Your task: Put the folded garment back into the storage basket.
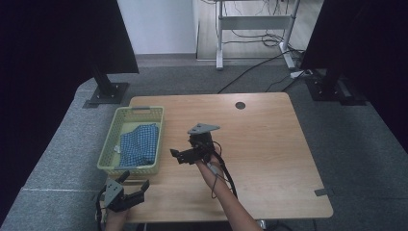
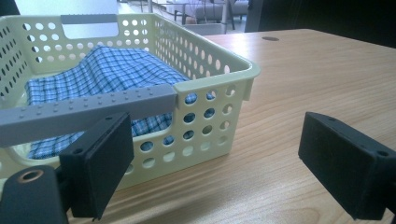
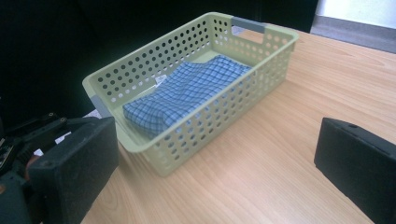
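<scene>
A pale green perforated basket (image 1: 160,139) with grey handles stands at the table's left side. A folded blue checked cloth (image 1: 139,144) lies inside it. My left gripper (image 1: 136,179) is open at the table's front left corner, just before the basket's near end. In the left gripper view its jaws stand wide apart, the gripper (image 2: 219,163) facing the basket's near right corner (image 2: 224,74) and the cloth (image 2: 112,70). My right gripper (image 1: 176,156) is open and empty beside the basket's right wall. The right gripper view looks between the gripper's (image 3: 215,163) jaws at the basket (image 3: 210,116) and the cloth (image 3: 187,91).
The wooden table (image 1: 269,159) has a round dark cable hole (image 1: 240,105) near its far edge. Dark panels on black stands (image 1: 103,89) flank the table at both sides. A white desk frame (image 1: 252,21) and cables lie on the floor behind.
</scene>
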Available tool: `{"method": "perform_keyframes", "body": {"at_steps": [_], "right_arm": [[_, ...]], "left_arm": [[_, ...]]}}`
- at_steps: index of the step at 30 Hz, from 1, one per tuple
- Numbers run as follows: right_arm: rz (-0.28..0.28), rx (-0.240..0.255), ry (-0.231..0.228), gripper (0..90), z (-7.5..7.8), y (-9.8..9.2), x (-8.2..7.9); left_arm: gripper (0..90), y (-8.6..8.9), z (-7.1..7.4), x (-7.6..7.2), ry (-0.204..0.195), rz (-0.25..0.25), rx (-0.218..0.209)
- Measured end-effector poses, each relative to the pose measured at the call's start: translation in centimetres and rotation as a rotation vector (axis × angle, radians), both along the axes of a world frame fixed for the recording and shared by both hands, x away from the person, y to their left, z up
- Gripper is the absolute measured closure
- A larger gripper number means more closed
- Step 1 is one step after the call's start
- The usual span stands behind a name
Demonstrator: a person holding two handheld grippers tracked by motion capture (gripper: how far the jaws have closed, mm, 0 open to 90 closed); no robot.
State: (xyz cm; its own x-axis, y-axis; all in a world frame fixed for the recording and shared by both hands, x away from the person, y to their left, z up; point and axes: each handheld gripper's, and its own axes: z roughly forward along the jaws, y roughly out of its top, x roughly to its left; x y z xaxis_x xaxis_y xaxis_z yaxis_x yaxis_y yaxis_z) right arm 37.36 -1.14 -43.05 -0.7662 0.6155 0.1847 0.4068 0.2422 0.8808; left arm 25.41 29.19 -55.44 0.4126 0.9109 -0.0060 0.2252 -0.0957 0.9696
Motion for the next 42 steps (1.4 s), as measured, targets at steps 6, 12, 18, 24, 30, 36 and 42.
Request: {"method": "perform_keyframes", "body": {"at_steps": [6, 12, 18, 24, 30, 36, 42], "right_arm": [[-0.009, 0.006, -0.016, 0.0, 0.1, -2.2, -1.1], [-0.023, 0.021, -0.026, 0.0, 0.2, -4.2, -2.2], [-0.035, 0.038, -0.052, 0.0, 0.5, -6.5, -3.6], [-0.063, 0.042, -0.067, 0.0, 0.1, -9.1, -4.9], [-0.108, 0.073, -0.084, 0.0, -0.2, -12.2, -6.0], [-0.15, 0.093, -0.098, 0.0, -0.3, -14.8, -7.1], [-0.205, 0.088, -0.125, 0.0, -1.1, -17.7, -8.5]], "left_arm": [[10.4, 0.0, 0.0, 0.0, 0.0, 0.001, 0.001], [10.4, 0.0, 0.0, 0.0, 0.0, 0.003, 0.0], [10.4, 0.0, 0.0, 0.0, 0.001, 0.003, 0.0], [10.4, 0.0, 0.0, 0.0, 0.002, 0.005, 0.001], [10.4, 0.0, 0.0, 0.0, 0.002, 0.007, 0.0], [10.5, 0.0, 0.0, 0.0, 0.001, 0.008, -0.002], [10.5, 0.0, 0.0, 0.0, -0.003, 0.009, -0.003]]}}
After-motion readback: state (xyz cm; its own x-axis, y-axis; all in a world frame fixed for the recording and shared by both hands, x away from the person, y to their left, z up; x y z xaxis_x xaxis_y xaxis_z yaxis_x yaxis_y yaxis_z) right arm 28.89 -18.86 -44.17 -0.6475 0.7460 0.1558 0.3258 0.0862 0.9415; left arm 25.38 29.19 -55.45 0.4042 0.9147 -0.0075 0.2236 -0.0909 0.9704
